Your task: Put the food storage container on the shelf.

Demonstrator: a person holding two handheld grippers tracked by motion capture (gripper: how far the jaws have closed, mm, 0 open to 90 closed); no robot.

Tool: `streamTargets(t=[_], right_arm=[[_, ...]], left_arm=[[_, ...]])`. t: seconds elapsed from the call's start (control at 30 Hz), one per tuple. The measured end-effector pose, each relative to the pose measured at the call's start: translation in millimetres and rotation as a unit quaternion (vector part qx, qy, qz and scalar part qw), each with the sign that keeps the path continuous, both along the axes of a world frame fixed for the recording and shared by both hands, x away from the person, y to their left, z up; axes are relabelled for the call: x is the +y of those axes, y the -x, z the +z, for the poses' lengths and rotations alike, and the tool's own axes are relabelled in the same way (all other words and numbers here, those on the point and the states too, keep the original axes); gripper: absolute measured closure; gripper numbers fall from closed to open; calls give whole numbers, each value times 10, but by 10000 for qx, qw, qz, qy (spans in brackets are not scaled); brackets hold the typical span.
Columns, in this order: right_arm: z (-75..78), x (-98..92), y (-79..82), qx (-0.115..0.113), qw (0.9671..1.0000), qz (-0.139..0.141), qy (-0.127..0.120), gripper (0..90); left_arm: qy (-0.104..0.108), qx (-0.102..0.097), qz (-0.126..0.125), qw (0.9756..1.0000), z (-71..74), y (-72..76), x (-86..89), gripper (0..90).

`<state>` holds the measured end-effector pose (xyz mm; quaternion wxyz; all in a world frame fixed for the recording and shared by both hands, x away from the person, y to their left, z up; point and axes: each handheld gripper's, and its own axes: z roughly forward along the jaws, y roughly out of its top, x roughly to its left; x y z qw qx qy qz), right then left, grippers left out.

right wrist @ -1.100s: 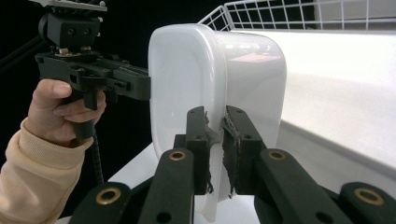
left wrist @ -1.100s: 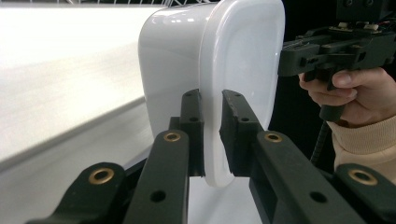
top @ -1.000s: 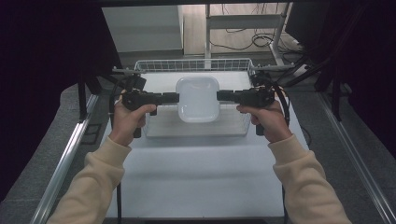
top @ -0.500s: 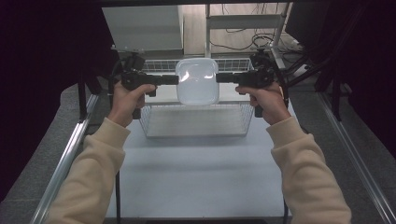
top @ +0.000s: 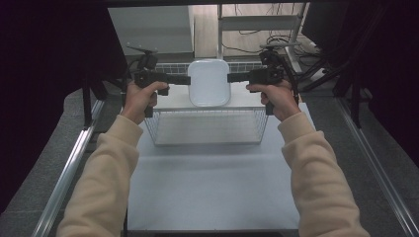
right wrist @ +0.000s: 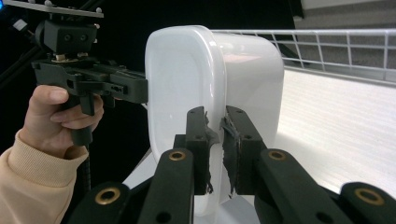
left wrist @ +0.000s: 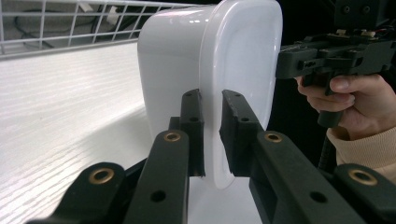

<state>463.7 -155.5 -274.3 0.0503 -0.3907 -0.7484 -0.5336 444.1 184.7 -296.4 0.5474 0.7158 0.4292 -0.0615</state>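
Observation:
A white plastic tub (top: 209, 82) hangs above the far half of a wire basket (top: 207, 129), carried between both grippers. My left gripper (top: 189, 79) is shut on the rim of its left side, and my right gripper (top: 229, 77) is shut on the rim of its right side. In the left gripper view, the jaws (left wrist: 212, 135) pinch the tub's thin rim (left wrist: 233, 56), and the right gripper (left wrist: 285, 58) meets the far edge. In the right gripper view, the worn pads (right wrist: 215, 140) clamp the rim of the tub (right wrist: 182, 79), and the left gripper (right wrist: 140, 91) shows at the other side.
The basket stands on a white table top (top: 212, 187) with metal rails (top: 69, 168) along both sides. Dark curtains hang to the left and right. A metal frame and cables (top: 257, 39) lie beyond the basket.
Both hands have carried the tub away from the person and a little higher, from over the basket's middle to over its far part. Both grips have stayed the same.

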Motion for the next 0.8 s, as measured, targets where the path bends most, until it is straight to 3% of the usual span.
streamTargets(t=[0.1,0.17,0.23,0.37,0.57,0.63,0.67,0.7,0.73,0.8], right_arm=[[-79,5,-99,180,9998,-101,1,795],[-104,-8,-151,285,9995,-138,-84,794],[-130,-24,-209,386,9990,-160,-149,785],[-152,-37,-320,608,9978,-189,-162,763],[-204,-6,-555,1171,9921,-411,-196,715],[-263,-12,-649,1462,9873,-503,-355,701],[-263,-12,-649,1462,9873,-503,-355,701],[-312,-23,-696,1651,9835,-573,-459,692],[-329,-19,-712,1716,9820,-621,-496,689],[-332,-6,-715,1705,9820,-662,-475,683]], left_arm=[[-6,143,66,9999,-50,-72,-12,793],[203,259,112,9994,-71,-138,-9,795],[246,293,127,9992,-76,-165,-10,794],[497,586,193,9969,-120,-335,-9,785],[886,997,394,9903,-260,-540,6,756],[988,1090,471,9880,-317,-597,9,746],[988,1090,471,9880,-317,-597,9,745],[954,1082,539,9881,-333,-613,2,742],[957,1073,555,9881,-342,-619,5,739],[961,1068,565,9880,-349,-622,6,733]])
